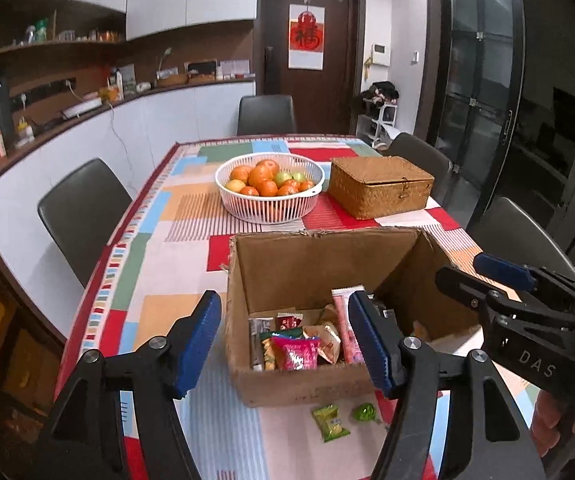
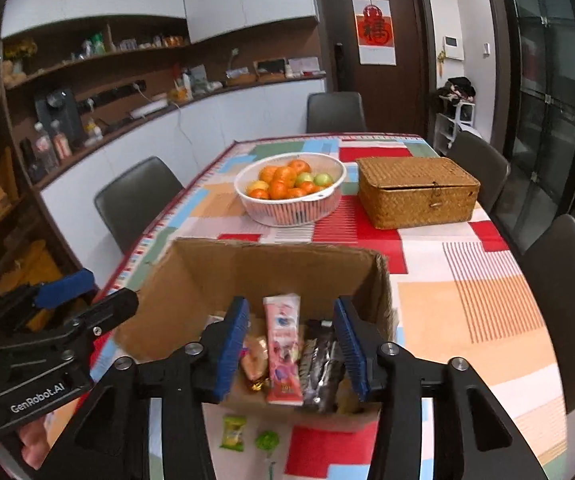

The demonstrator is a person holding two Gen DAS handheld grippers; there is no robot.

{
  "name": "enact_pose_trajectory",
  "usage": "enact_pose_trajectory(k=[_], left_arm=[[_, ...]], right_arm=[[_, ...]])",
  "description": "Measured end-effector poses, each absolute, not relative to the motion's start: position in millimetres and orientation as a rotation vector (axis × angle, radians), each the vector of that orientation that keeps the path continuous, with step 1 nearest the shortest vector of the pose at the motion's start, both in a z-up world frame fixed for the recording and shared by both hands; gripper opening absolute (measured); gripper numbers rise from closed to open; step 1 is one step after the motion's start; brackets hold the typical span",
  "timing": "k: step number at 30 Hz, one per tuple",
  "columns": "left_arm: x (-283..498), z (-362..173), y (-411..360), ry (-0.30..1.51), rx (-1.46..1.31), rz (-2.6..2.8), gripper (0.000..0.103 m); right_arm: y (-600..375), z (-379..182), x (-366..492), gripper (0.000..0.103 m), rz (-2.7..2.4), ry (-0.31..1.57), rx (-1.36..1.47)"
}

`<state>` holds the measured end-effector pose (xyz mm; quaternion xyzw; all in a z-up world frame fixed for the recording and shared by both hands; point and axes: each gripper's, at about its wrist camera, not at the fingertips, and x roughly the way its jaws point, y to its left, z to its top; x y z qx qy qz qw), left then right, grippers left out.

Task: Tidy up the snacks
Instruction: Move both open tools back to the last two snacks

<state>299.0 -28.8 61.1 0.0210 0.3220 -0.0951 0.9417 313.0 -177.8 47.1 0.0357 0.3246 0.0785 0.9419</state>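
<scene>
An open cardboard box [image 1: 287, 268] [image 2: 215, 276] stands on the patchwork tablecloth, with several wrapped snacks inside. A long pink packet [image 1: 343, 320] [image 2: 283, 352] leans upright among them, beside a magenta pouch [image 1: 295, 354] and dark wrappers [image 2: 321, 368]. My left gripper [image 1: 283, 344] hovers open over the box's near left part, holding nothing. My right gripper [image 2: 291, 348] is open too; the pink packet sits between its pads without being touched. A yellow-green packet [image 1: 330, 422] [image 2: 233, 432] and a green candy [image 1: 364, 413] [image 2: 267, 440] lie on the cloth before the box.
Behind the box are a white basket of oranges and apples [image 1: 269, 212] [image 2: 291, 212] and a closed wicker box [image 1: 379, 186] [image 2: 415, 192]. Dark chairs [image 1: 81, 216] surround the table. A counter and shelves run along the left wall.
</scene>
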Motion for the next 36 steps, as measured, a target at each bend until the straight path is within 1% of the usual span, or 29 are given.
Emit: enact_pose_trajectory(k=[1, 3, 12, 23, 24, 25, 27, 29, 30, 32, 36], left_arm=[[293, 61, -28, 0.648, 0.052, -0.192, 0.065], [281, 61, -28, 0.632, 0.063, -0.19, 0.065], [248, 37, -26, 0.656, 0.115, -0.195, 0.065], [238, -15, -27, 0.763, 0.105, -0.23, 0.065], [238, -20, -28, 0.771, 0.101, -0.229, 0.065], [239, -25, -28, 0.781, 0.101, -0.228, 0.065], [241, -37, -27, 0.805, 0.095, -0.236, 0.063], [244, -46, -28, 0.826, 0.093, -0.247, 0.059], [245, -49, -26, 0.832, 0.092, -0.251, 0.059], [249, -56, -26, 0.849, 0.085, -0.262, 0.054], [256, -67, -26, 0.879, 0.067, -0.298, 0.05]], right_arm=[[-177, 47, 306, 0.058, 0.162, 0.647, 0.071], [-176, 45, 295, 0.059, 0.173, 0.624, 0.064], [-167, 21, 262, 0.059, 0.237, 0.676, 0.03], [-167, -25, 251, 0.058, 0.262, 0.791, 0.039], [-167, -30, 252, 0.057, 0.263, 0.801, 0.038], [-167, -34, 253, 0.054, 0.262, 0.811, 0.039], [-167, -45, 256, 0.05, 0.26, 0.84, 0.046], [-167, -54, 259, 0.048, 0.259, 0.863, 0.048], [-167, -59, 260, 0.045, 0.262, 0.876, 0.048], [-165, -67, 263, 0.043, 0.271, 0.898, 0.047], [-160, -83, 268, 0.041, 0.284, 0.937, 0.047]])
